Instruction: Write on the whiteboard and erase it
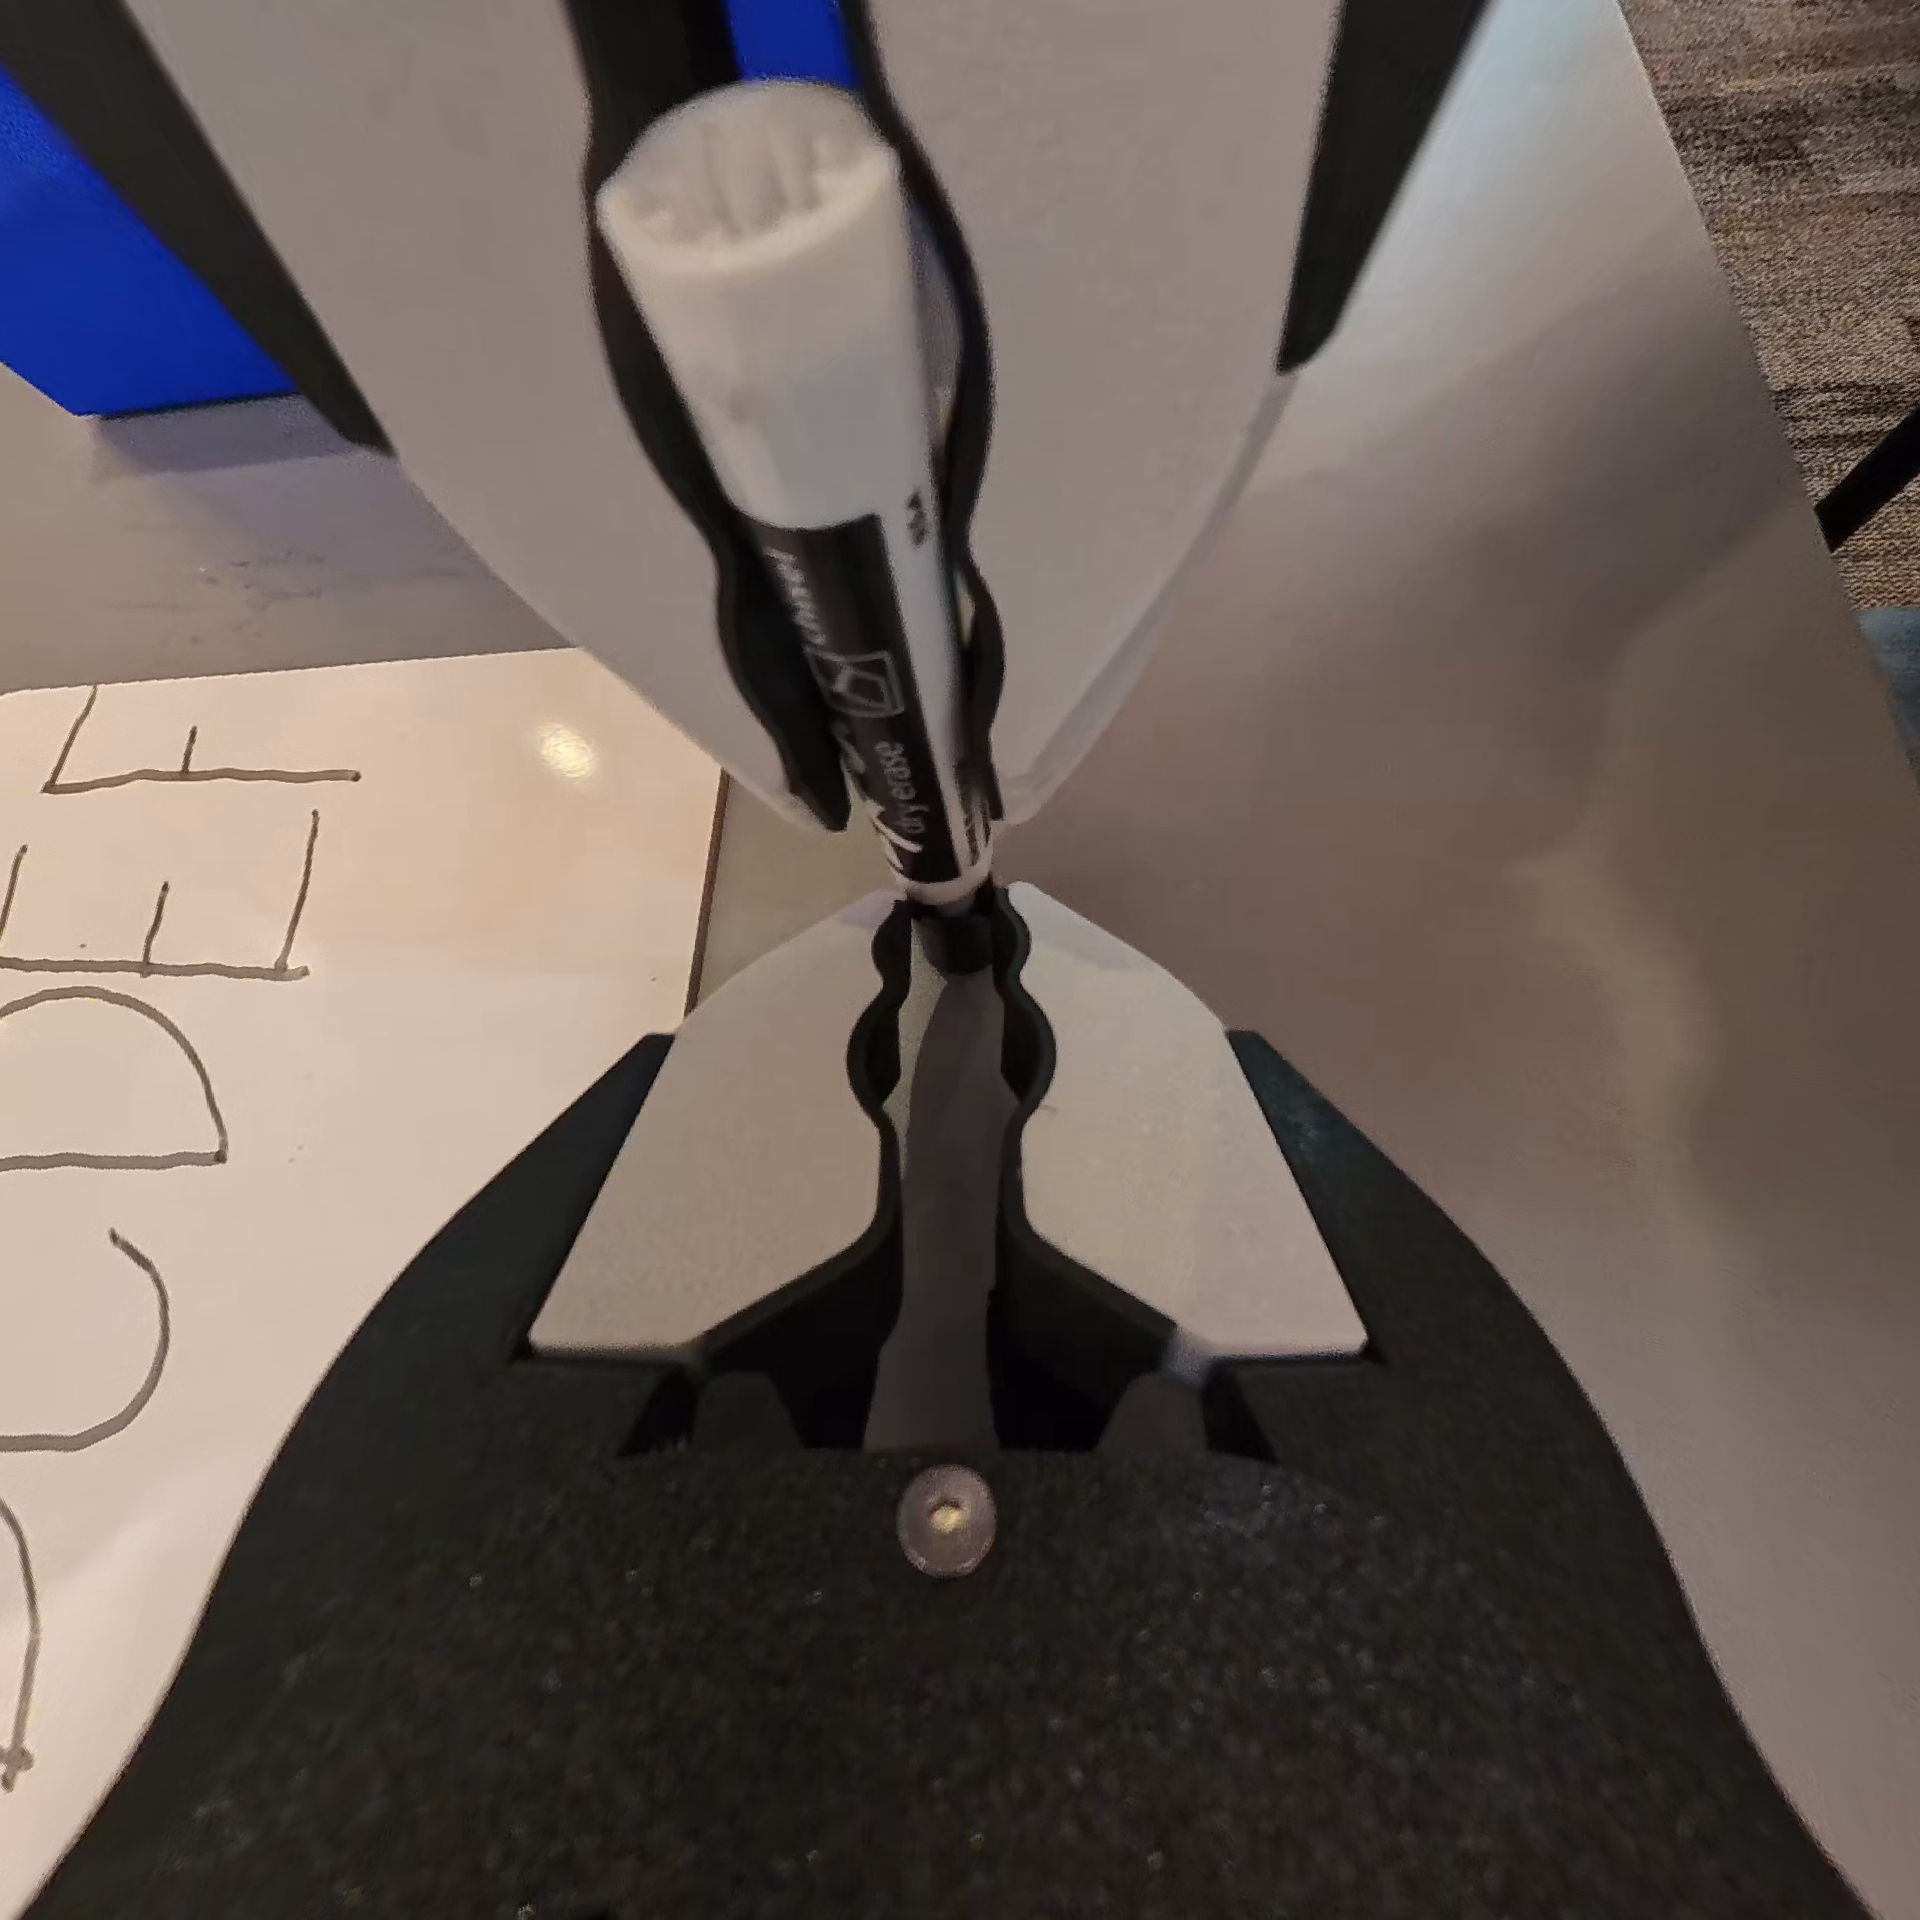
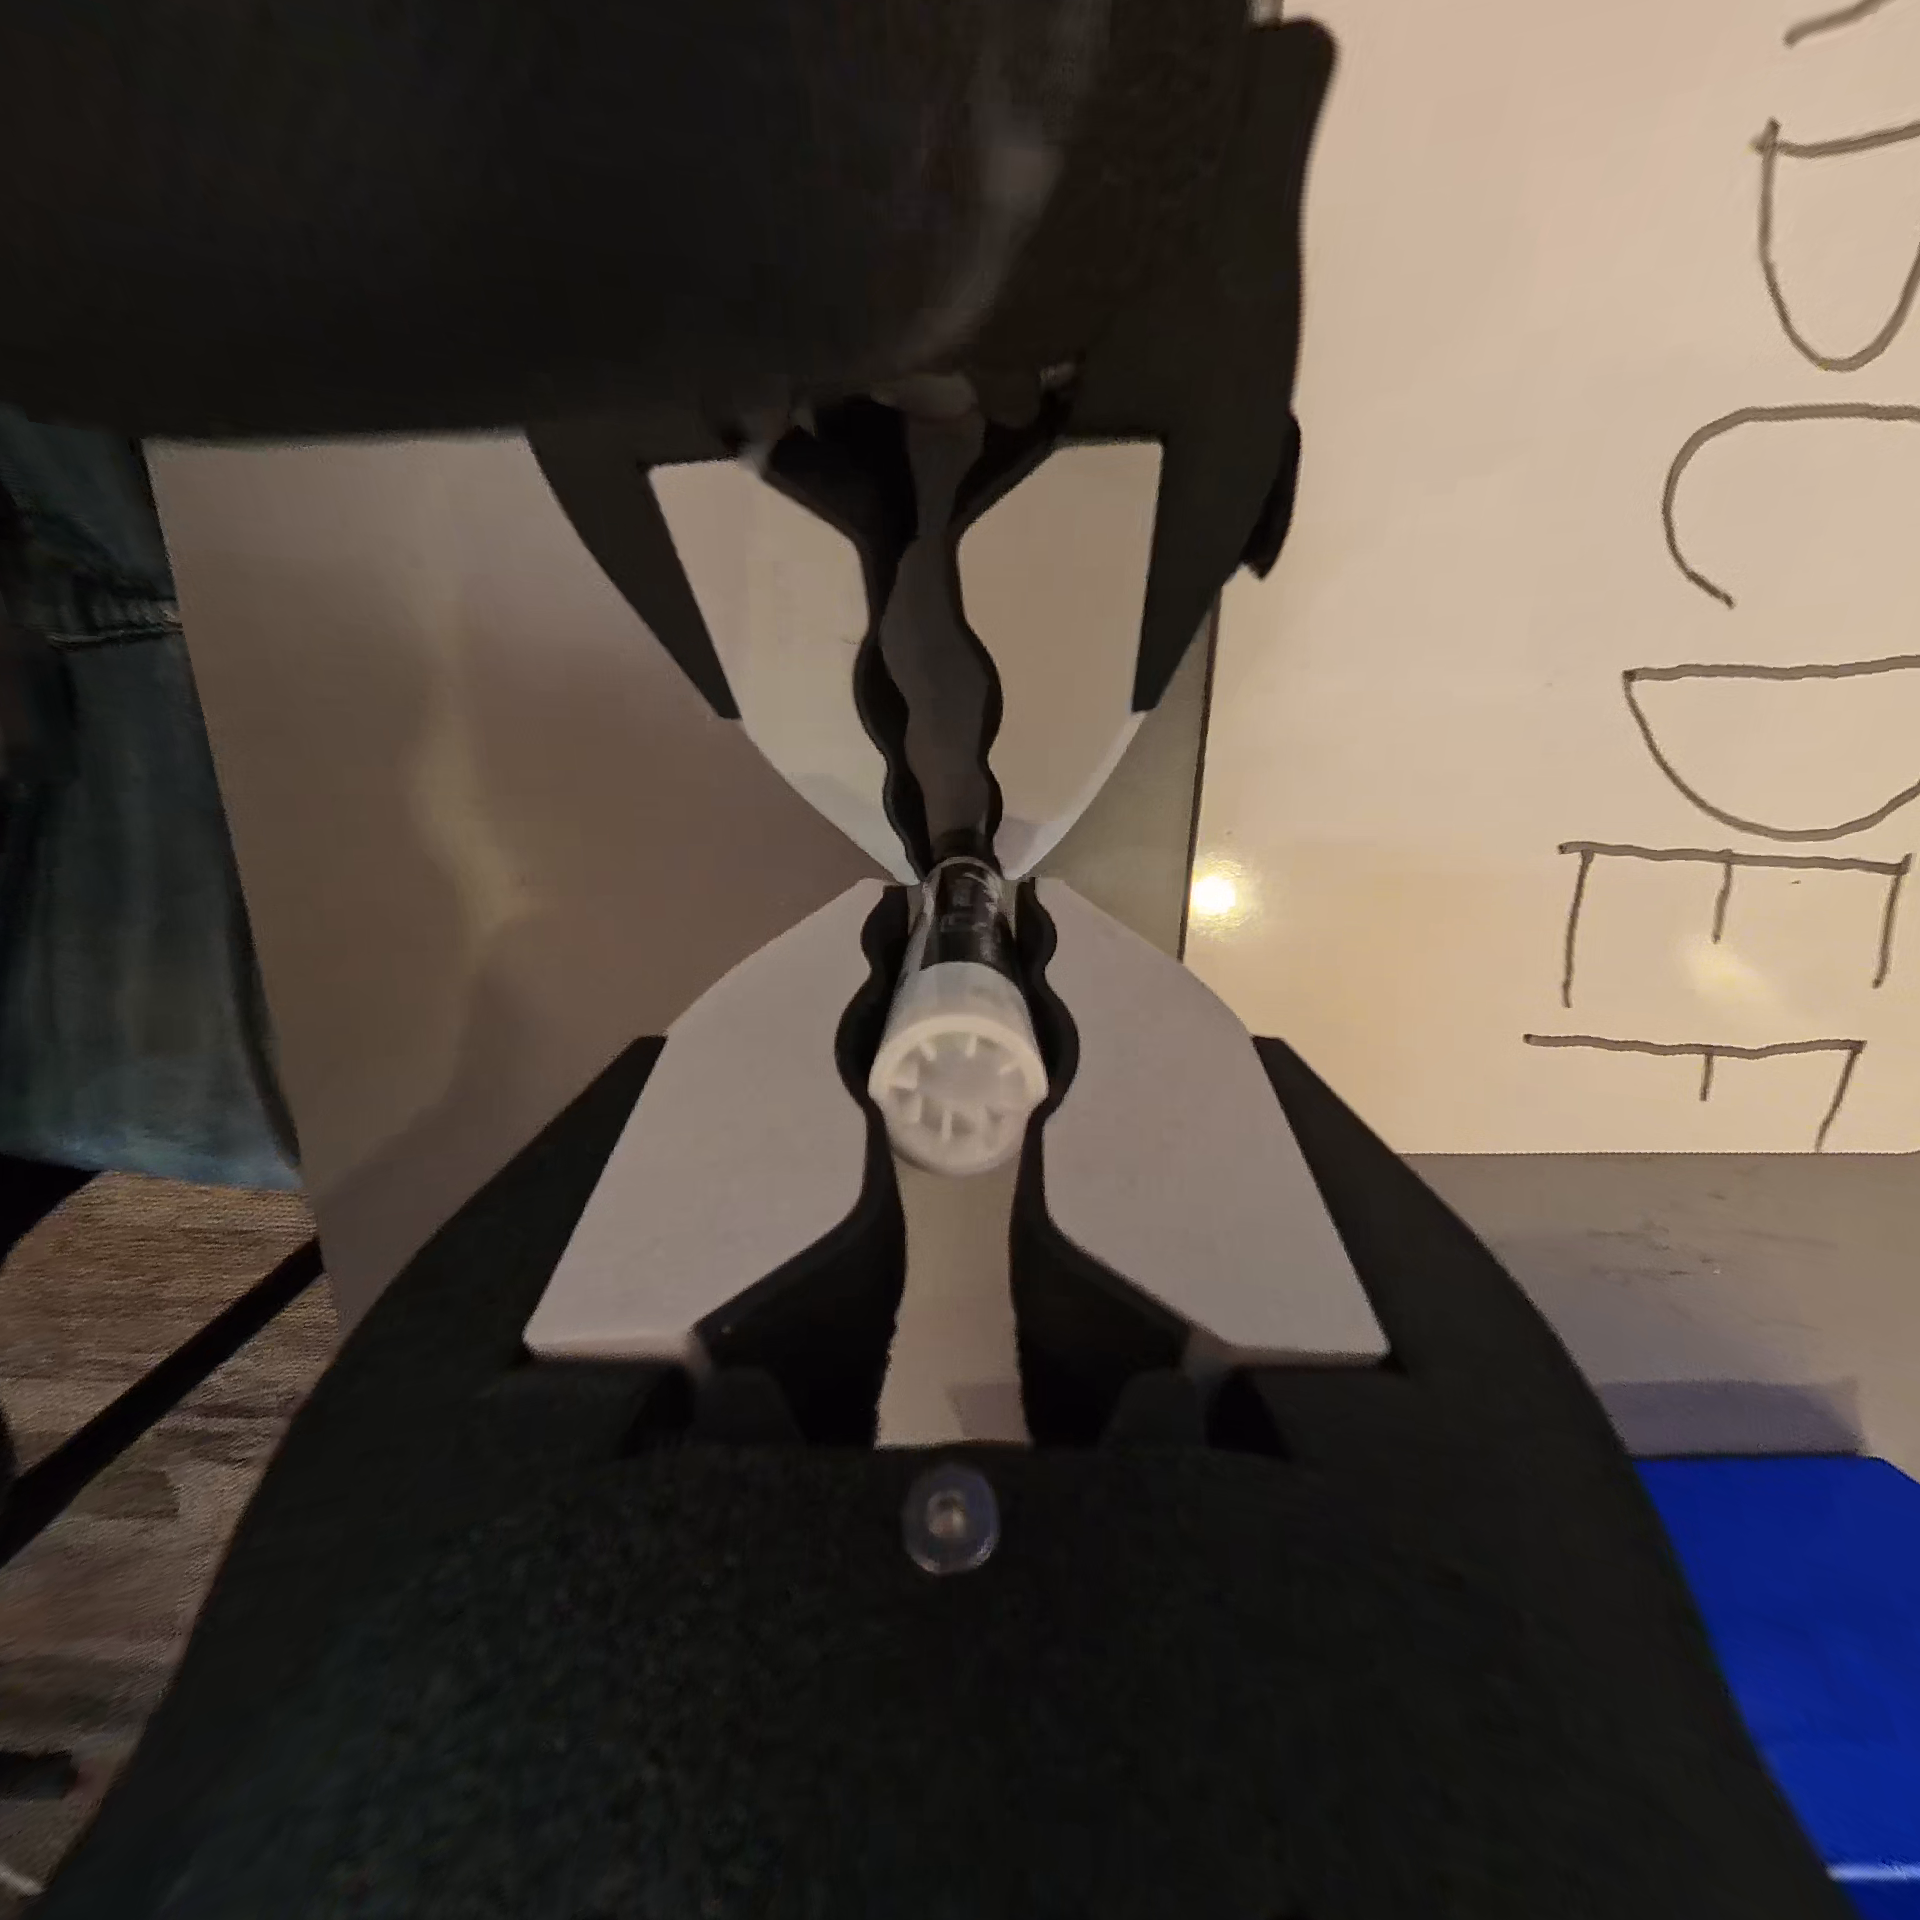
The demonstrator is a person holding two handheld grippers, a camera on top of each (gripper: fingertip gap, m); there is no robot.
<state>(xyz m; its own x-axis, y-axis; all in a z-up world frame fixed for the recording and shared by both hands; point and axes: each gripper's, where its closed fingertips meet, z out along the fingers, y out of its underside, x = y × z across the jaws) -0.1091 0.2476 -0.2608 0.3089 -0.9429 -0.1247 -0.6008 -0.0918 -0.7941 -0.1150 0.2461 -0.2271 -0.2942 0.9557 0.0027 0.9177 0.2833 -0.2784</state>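
The board (image 1: 343,935) lies flat on the grey table (image 1: 1403,727), and it already has dark pen lines on it. So the writing looks done, and the step now seems to be putting the cap back on the pen, before any wiping.

The right gripper (image 2: 961,883) is squeezed on the pen (image 2: 961,1039), which it holds up in the air, just past the board's side edge. The left gripper (image 1: 951,904) meets it tip to tip and pinches a small black part (image 1: 951,940), likely the cap.

Next, the two must push straight together, lined up well, or the cap may slip.

The pen is a round, smooth stick, black with a white ribbed end. The board is shiny and white. The gripper fingers (image 1: 769,1195) are white with wavy black pads. A blue thing (image 2: 1766,1662) sits near the table's edge.
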